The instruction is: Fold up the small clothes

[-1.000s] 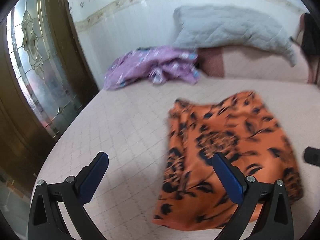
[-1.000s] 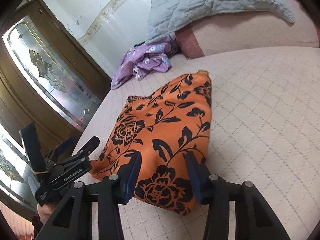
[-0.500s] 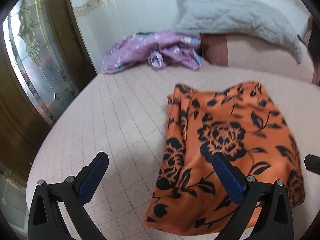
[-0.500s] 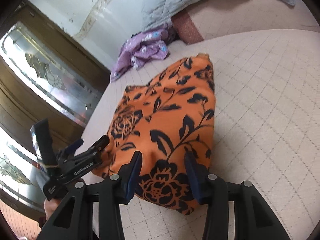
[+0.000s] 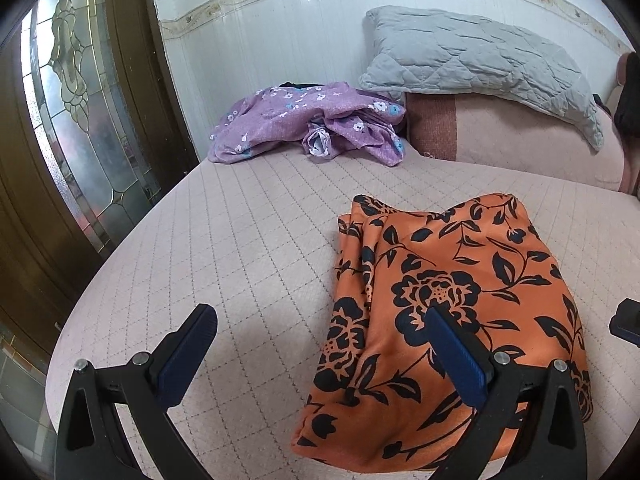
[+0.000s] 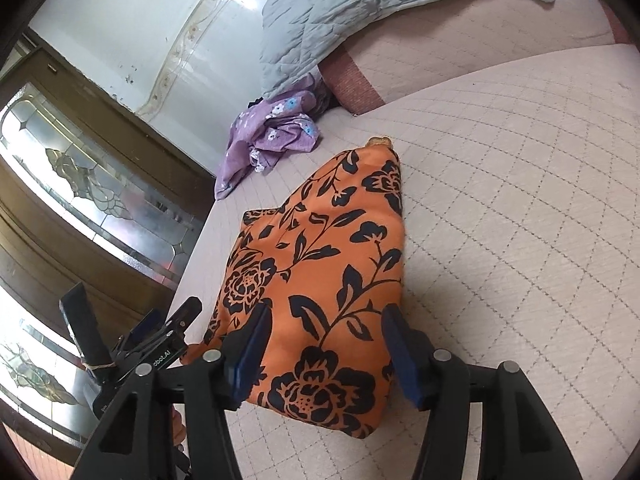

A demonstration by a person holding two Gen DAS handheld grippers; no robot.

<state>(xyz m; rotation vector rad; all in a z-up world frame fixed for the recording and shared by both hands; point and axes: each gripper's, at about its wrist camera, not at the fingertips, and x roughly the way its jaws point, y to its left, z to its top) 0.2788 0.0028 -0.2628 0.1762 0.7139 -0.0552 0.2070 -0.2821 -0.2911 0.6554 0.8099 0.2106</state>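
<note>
- Setting: a bed with a pale pink quilted cover (image 5: pixel 256 240), set against a white tiled wall (image 5: pixel 280 40) with a floral border strip. A dark wooden door with leaded glass panels (image 5: pixel 80 120) stands along the bed's left edge.
- Head of bed: a grey quilted pillow (image 5: pixel 480 60) leans on a pink bolster (image 5: pixel 520 140). A purple flowered garment (image 5: pixel 312 120) lies crumpled in the far left corner, touching the bolster's end.
- Task item: an orange cloth with black flower print (image 5: pixel 440 300) lies folded on the cover near the front edge of the bed, well apart from the purple garment. Its left side shows several stacked layers; the top face is smooth.
- Left gripper (image 5: pixel 320 352): jaws spread wide, holding nothing. The left finger is over bare cover, the right finger over the orange cloth's near part. Contact with the fabric cannot be told.
- Right gripper (image 6: pixel 324 352): jaws apart, empty, straddling the near end of the orange cloth; the fabric shows between the blue pads (image 6: pixel 250 354), not pinched.
- In the right wrist view the left gripper sits at the cloth's near left corner, by the bed's left edge.
</note>
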